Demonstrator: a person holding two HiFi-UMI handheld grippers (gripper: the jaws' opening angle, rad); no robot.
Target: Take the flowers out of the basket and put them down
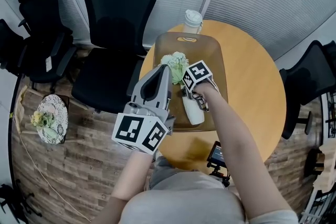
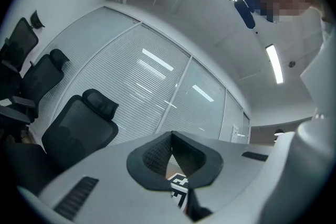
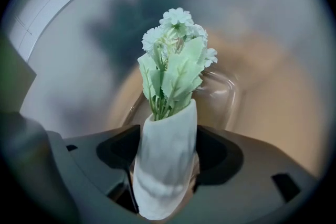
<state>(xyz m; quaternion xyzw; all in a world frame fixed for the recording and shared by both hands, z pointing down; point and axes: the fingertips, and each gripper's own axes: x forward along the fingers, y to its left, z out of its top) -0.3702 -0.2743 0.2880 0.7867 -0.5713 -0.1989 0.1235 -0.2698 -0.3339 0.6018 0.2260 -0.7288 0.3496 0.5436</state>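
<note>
A bunch of pale green and white flowers (image 3: 176, 60) stands in a white wrap (image 3: 165, 165). My right gripper (image 3: 165, 152) is shut on that wrap, one jaw at each side. In the head view the flowers (image 1: 176, 64) and the wrap (image 1: 193, 112) hang over the brown see-through basket (image 1: 218, 60), below the right gripper's marker cube (image 1: 197, 73). My left gripper (image 1: 164, 68) is held up close to the head camera, left of the flowers and apart from them. Its jaws meet at the tips with nothing between them (image 2: 170, 136).
The basket lies on a round wooden table (image 1: 254, 92). A white lidded cup (image 1: 192, 21) stands at its far edge. Black office chairs (image 1: 118, 13) stand behind and to the left. Another bunch of flowers lies on a round patterned plate (image 1: 50, 119). A black device (image 1: 216, 155) sits at the table's near edge.
</note>
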